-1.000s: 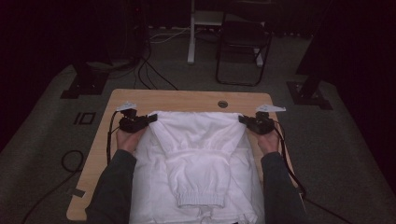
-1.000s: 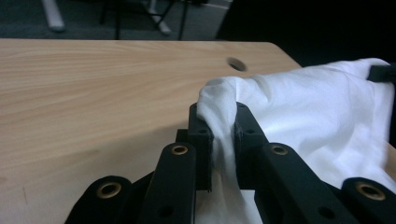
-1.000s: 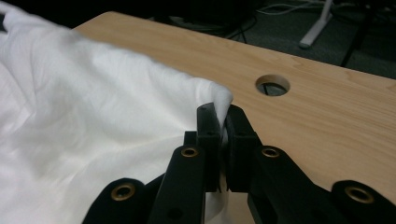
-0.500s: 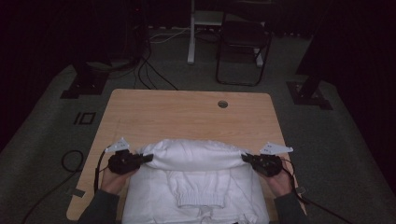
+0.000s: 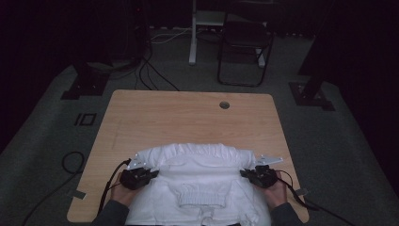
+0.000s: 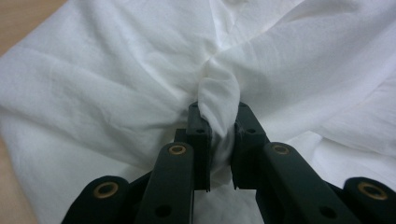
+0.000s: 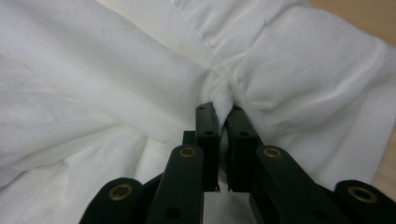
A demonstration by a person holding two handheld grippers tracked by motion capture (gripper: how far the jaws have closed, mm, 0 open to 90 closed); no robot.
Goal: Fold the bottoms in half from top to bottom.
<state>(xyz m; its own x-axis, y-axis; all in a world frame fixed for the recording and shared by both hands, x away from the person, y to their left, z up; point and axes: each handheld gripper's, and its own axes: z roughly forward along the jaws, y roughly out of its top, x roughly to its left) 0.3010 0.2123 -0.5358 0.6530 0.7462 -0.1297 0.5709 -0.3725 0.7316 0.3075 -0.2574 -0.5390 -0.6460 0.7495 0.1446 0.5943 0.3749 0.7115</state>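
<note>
On the near half of the wooden table (image 5: 188, 117) lies one white garment (image 5: 197, 179), folded over on itself, its ribbed hem (image 5: 201, 200) facing me near the table's front edge. It is the one piece of cloth on the table, and it covers most of the space between my two hands.

I hold two grippers, one in each hand. My left gripper (image 5: 149, 173) bites the garment's left edge: in the left gripper view a thick twisted bunch of white cloth (image 6: 217, 100) sits pinched between the two black fingers (image 6: 200, 130), which press on it from both sides. My right gripper (image 5: 245, 173) does the same at the right edge; in the right gripper view its fingers (image 7: 208, 126) stand almost together, with only a thin gather of cloth (image 7: 223, 100) clamped between them. One cable (image 5: 110, 186) trails from the left gripper, one more from the right.

Beyond the garment the far half of the table is bare wood with one round hole (image 5: 224, 104) near its back edge. Behind the table stands one dark chair (image 5: 244, 47) on the grey floor.

Compared with a second ago, both my hands have come toward me and lower, drawing the garment's top edge from the table's middle down over the rest, so the fold now lies much nearer the front.
</note>
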